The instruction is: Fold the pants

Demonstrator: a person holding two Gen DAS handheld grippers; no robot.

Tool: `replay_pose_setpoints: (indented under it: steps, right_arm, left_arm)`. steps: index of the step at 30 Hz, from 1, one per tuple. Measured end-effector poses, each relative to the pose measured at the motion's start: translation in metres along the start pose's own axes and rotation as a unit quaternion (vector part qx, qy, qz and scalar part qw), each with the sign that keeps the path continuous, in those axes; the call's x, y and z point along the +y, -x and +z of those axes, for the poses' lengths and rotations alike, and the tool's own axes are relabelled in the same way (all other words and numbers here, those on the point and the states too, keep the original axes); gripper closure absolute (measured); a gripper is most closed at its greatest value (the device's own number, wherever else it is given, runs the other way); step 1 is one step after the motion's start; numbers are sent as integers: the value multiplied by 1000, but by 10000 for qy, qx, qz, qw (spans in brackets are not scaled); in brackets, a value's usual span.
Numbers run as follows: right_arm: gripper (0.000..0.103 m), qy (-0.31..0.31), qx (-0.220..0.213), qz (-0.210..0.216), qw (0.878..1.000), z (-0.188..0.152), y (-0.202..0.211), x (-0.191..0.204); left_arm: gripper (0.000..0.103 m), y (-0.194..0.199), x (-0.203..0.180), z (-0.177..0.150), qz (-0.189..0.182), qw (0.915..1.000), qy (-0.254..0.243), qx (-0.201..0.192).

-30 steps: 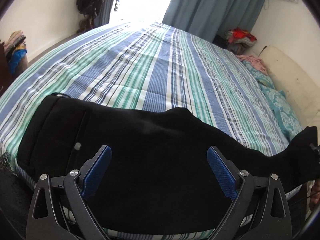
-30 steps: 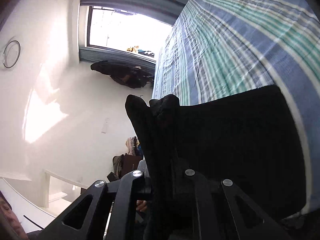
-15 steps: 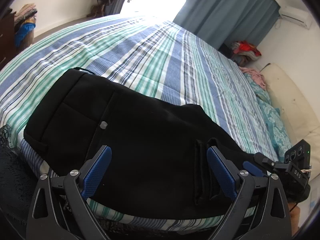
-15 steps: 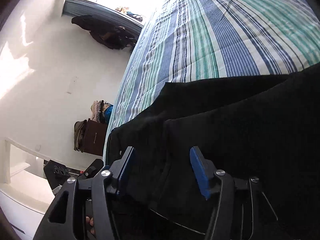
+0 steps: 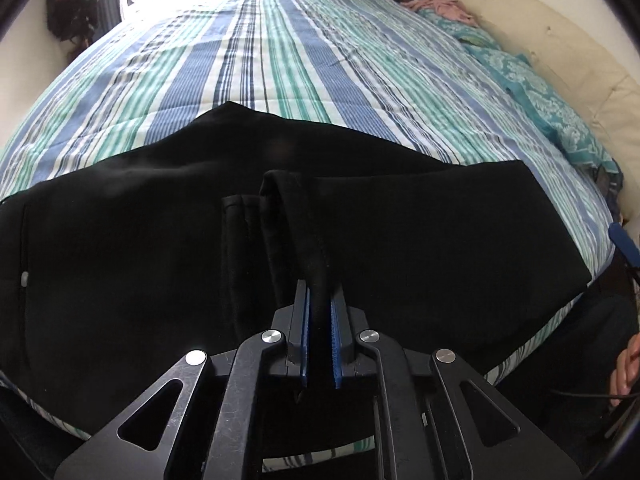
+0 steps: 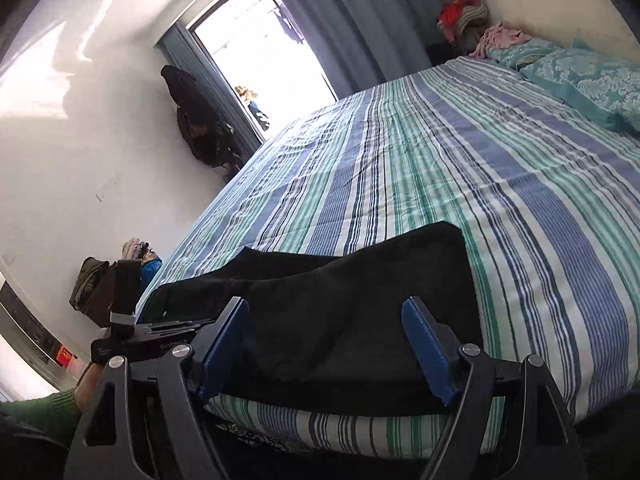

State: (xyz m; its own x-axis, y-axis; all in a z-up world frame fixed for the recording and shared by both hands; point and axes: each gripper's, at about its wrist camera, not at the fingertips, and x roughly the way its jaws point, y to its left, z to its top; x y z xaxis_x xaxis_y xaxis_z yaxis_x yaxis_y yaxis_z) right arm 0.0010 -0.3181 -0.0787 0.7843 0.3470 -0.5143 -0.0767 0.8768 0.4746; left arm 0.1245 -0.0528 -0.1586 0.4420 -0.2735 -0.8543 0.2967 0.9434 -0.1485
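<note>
1. Left wrist view: I am pinching a hem of the black pants (image 5: 160, 240) in my left gripper (image 5: 319, 320), near the bed's (image 5: 320, 60) front edge.
2. I am judging the second fold is starting; next I should be carrying this hem leftward toward the waistband.
3. Right wrist view alone is showing my right gripper (image 6: 324, 344), whose jaws have been opening, spread and empty over the fold at the bed's front edge.
</note>
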Motion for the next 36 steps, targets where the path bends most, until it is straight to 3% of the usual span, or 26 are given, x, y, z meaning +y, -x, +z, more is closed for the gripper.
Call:
replay_pose_setpoints:
  steps: [3, 5, 6, 7, 8, 10, 11, 14, 17, 20, 22, 23, 24, 25, 28, 31, 34, 36]
  right_arm:
    - [24, -220, 4, 29, 9998, 13, 2, -13]
    - [17, -635, 228, 520, 9964, 19, -10, -24]
    - [9, -954, 519, 902, 9900, 17, -24, -31]
    - [9, -1392, 902, 1304, 9775, 11, -43, -42]
    - [10, -1827, 1290, 1449, 9638, 1, -63, -55]
    - [31, -2080, 1823, 770, 9579, -19, -86, -77]
    - [42, -2020, 1810, 659, 9603, -20, -86, -82]
    - [39, -2347, 1674, 925, 9531, 0, -76, -86]
    - [38, -2039, 1410, 897, 9646, 41, -75, -77]
    - [38, -2020, 1524, 950, 9628, 66, -105, -78]
    - [39, -1987, 1869, 347, 9614, 62, -135, -91]
    - [46, -1983, 2082, 35, 9578, 54, -149, -100]
    - [63, -2001, 2246, -126, 9536, 45, -159, -110]
    - [66, -1990, 2175, -211, 9553, 43, -158, -114]
    - [64, -2019, 1948, -65, 9598, 50, -136, -111]
    - [57, -1610, 1847, 79, 9695, 53, -100, -91]
    - [52, -1375, 1916, 285, 9714, 34, -71, -70]
    - [45, -1348, 2067, 154, 9690, 9, -67, -68]
  left_arm:
    - [96, 12, 0, -12, 205, 9997, -78, -128]
    - [95, 6, 2, -15, 163, 9998, -80, -53]
    - [95, 3, 3, -15, 147, 9999, -64, -49]
    - [94, 3, 4, -15, 143, 9999, -49, -58]
    - [92, 2, 3, -14, 130, 9999, -58, -67]
    - [91, 2, 2, -15, 97, 9999, -100, -78]
    - [91, 2, 2, -15, 91, 9998, -119, -96]
    - [90, 4, 3, -18, 30, 9999, -98, -139]
    - [90, 2, 3, -17, -14, 9999, -67, -143]
    - [89, 3, 2, -17, -25, 9998, -99, -162]
    - [89, 4, 3, -19, -97, 9997, -88, -196]
    - [88, 4, 4, -20, -133, 9996, -93, -210]
    - [88, 4, 4, -21, -150, 9996, -108, -227]
    - [88, 5, 4, -21, -158, 9995, -117, -238]
    - [85, 5, 5, -20, -233, 9995, -53, -223]
    - [79, 3, 3, -18, -290, 9994, -57, -172]
    - [74, 4, 0, -18, -307, 9994, -104, -158]
    - [70, 3, 0, -19, -334, 9993, -94, -160]
